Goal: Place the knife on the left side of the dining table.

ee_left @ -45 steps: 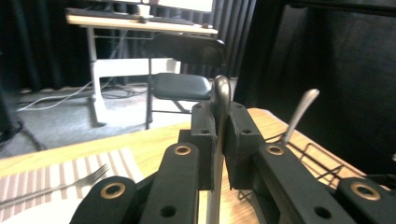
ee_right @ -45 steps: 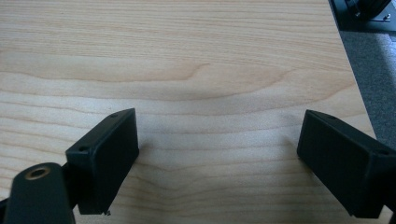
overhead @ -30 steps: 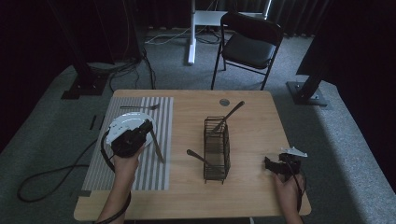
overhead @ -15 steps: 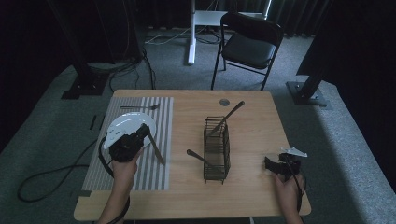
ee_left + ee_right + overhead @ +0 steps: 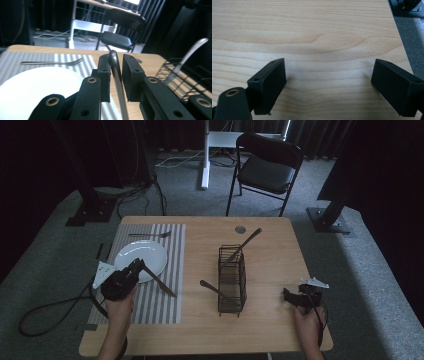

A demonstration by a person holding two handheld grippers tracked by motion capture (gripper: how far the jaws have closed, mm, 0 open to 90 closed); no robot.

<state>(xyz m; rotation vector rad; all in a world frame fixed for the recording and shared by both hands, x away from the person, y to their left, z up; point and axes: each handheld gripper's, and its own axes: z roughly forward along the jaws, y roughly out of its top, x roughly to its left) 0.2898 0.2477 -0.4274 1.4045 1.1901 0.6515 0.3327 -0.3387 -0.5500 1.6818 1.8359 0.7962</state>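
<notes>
Wooden table [image 5: 280, 245] across the middle of the high view, with a black folding chair [image 5: 267, 167] on the carpet beyond its far edge. Striped placemat [image 5: 170, 245] on the table's left part, bearing a white plate [image 5: 145, 255]. Black wire cutlery basket [image 5: 232, 280] upright near the table's centre, well apart from the mat. Fork [image 5: 150, 235] lying on the mat just beyond the plate, seen again past the plate [image 5: 37, 87] in the left gripper view as fork [image 5: 52, 62].

Left gripper [image 5: 132, 270] at the plate's near right edge, tilted toward the mat. Table knife [image 5: 160, 281] running from between its jaws out over the stripes, to the right of the plate. In the left gripper view, knife [image 5: 117, 82] handle upright between the two pads of the left gripper [image 5: 116, 75], jaws narrow but just eased apart, a thin gap on the right side.

Compared with a second ago: left gripper drawn back toward the near-left, more of the plate uncovered, knife lower over the mat.

Right gripper [image 5: 290, 295] resting at the table's near right edge, unchanged; jaws spread wide over bare wood, right gripper [image 5: 328, 72].

One utensil handle [image 5: 247, 242] sticking up out of the basket, slanted toward the far right. Spoon [image 5: 210, 287] leaning against the basket's left side. Small round grommet [image 5: 240, 229] in the tabletop beyond the basket.
</notes>
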